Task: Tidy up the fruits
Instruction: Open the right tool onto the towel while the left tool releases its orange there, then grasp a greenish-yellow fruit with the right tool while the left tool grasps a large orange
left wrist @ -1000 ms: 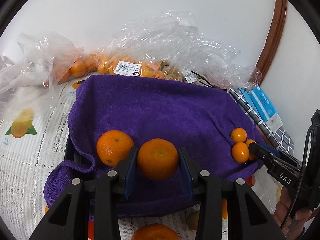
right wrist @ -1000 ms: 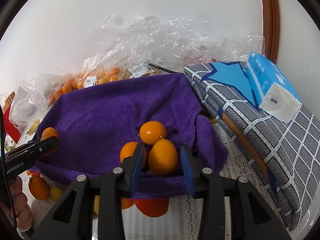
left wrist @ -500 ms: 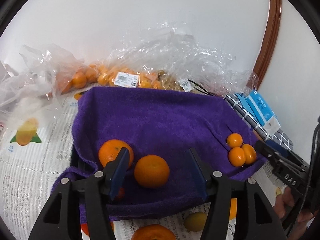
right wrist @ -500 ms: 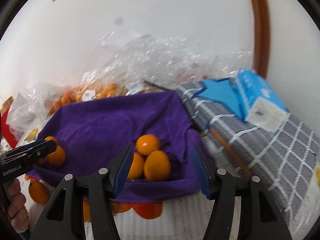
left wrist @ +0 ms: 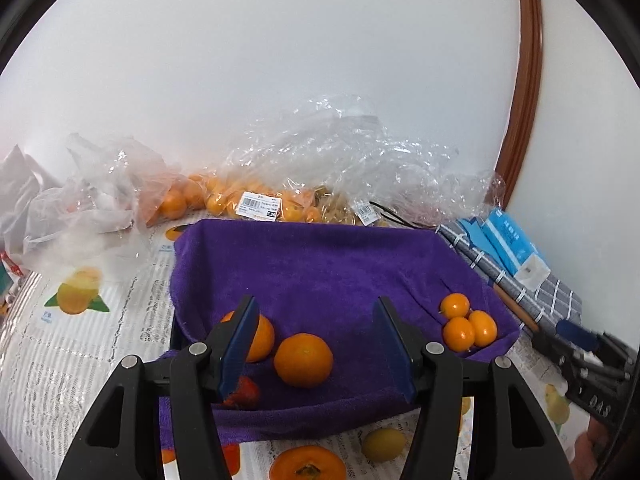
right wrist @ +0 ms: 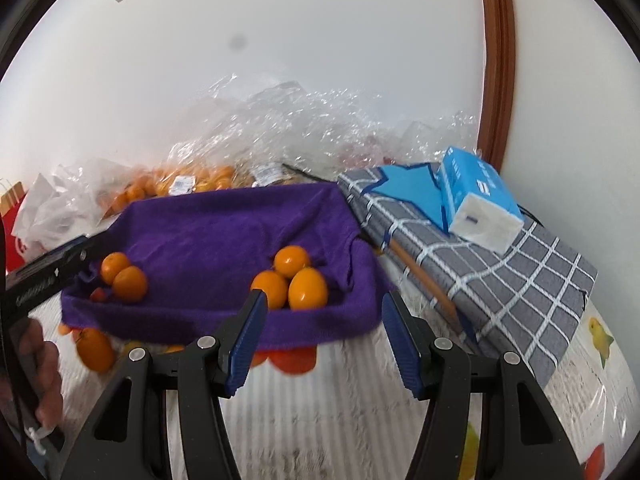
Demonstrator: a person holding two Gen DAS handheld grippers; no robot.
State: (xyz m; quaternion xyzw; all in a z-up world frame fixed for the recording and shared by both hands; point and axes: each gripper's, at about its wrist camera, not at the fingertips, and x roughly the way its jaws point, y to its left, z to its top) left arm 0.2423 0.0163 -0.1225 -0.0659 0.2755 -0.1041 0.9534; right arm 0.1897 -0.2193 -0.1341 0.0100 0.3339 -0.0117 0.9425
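On the left of the purple towel (left wrist: 320,264), two mandarins (left wrist: 303,359) sit side by side at its near edge. The left gripper (left wrist: 316,344) hangs over them with its jaws spread wide, gripping nothing. Toward the towel's right end, three kumquats (right wrist: 294,282) huddle together, touching one another. The right gripper (right wrist: 322,336) is just in front of them, jaws also wide apart and empty. Farther right, a blue tissue pack (right wrist: 478,204) lies on a grey checked cloth (right wrist: 520,276). Bagged fruit (left wrist: 248,200) lines the far wall.
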